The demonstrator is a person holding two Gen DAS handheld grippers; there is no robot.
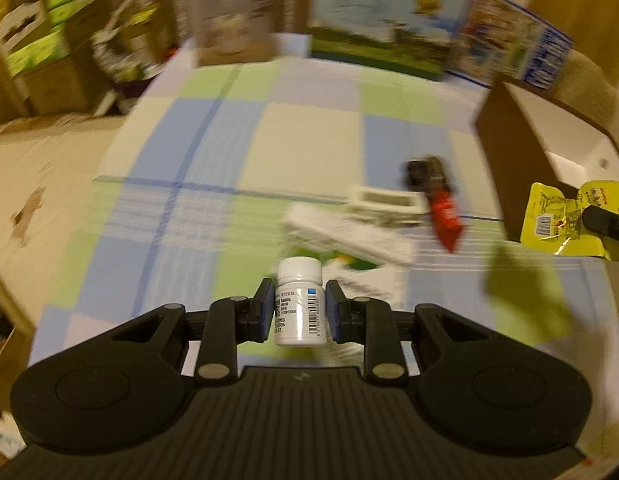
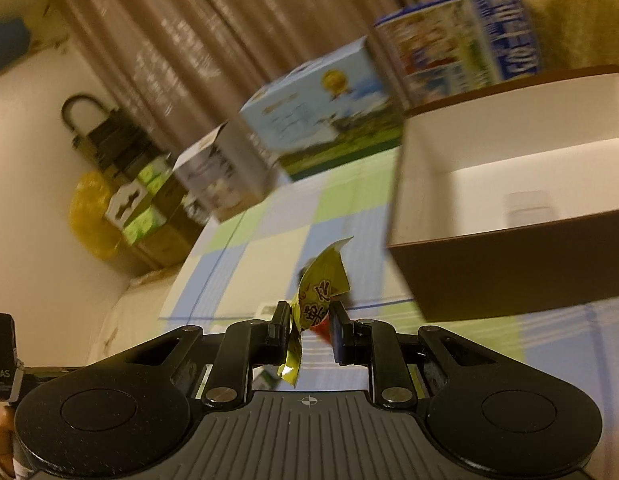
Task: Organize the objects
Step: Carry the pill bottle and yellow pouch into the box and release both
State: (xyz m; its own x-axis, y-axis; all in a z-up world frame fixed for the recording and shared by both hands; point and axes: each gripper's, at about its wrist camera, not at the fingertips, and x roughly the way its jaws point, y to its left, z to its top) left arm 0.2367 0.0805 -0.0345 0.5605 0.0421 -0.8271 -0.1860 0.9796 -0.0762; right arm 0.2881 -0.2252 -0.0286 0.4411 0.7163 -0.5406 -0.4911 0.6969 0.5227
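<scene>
My left gripper (image 1: 297, 304) is shut on a small white pill bottle (image 1: 299, 300) with a barcode label, held above the checked tablecloth (image 1: 197, 168). My right gripper (image 2: 311, 322) is shut on a yellow snack packet (image 2: 319, 288), held in the air beside a brown box with a white inside (image 2: 509, 184). The packet (image 1: 557, 216) and the box (image 1: 537, 140) also show at the right of the left wrist view. A pale bottle-like shape (image 2: 527, 204) lies inside the box, blurred.
White boxes (image 1: 361, 224), a red packet (image 1: 445, 212) and a dark object (image 1: 423, 168) lie mid-table. Printed cartons (image 1: 381, 20) stand along the far edge. Green-and-brown boxes (image 1: 33, 40) stand on the floor at left. Curtains (image 2: 213, 20) hang behind.
</scene>
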